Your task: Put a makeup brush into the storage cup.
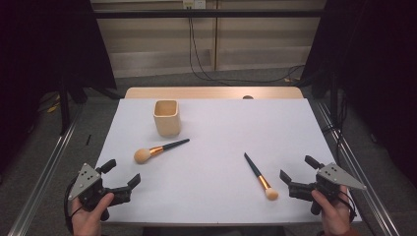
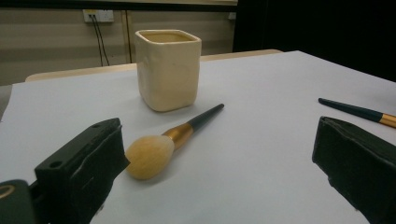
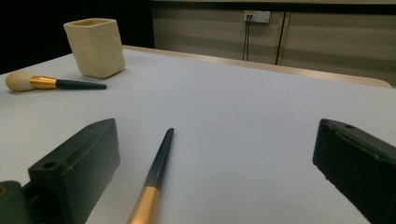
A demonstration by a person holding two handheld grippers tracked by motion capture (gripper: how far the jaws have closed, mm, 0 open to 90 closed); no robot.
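Observation:
A cream square cup (image 1: 166, 118) (image 2: 168, 68) (image 3: 95, 46) stands upright at the back left of the white table (image 1: 216, 128). In front of it lies a large makeup brush (image 1: 158, 150) (image 2: 172, 141) (image 3: 50, 82), its fluffy head pointing left. A second, slimmer brush (image 1: 259, 177) (image 3: 154, 177) (image 2: 360, 112) lies at the right, head toward the front edge. My left gripper (image 1: 122, 173) (image 2: 215, 186) rests open at the front left corner, short of the large brush. At the front right my right gripper (image 1: 299, 170) (image 3: 217, 186) stays open just right of the slim brush, nothing between its jaws.
A wooden tabletop strip (image 1: 211, 92) shows behind the white sheet. Metal rails (image 1: 46, 167) run along both sides of the table. Cables (image 1: 206, 73) trail on the floor beyond, and dark curtains hang left and right.

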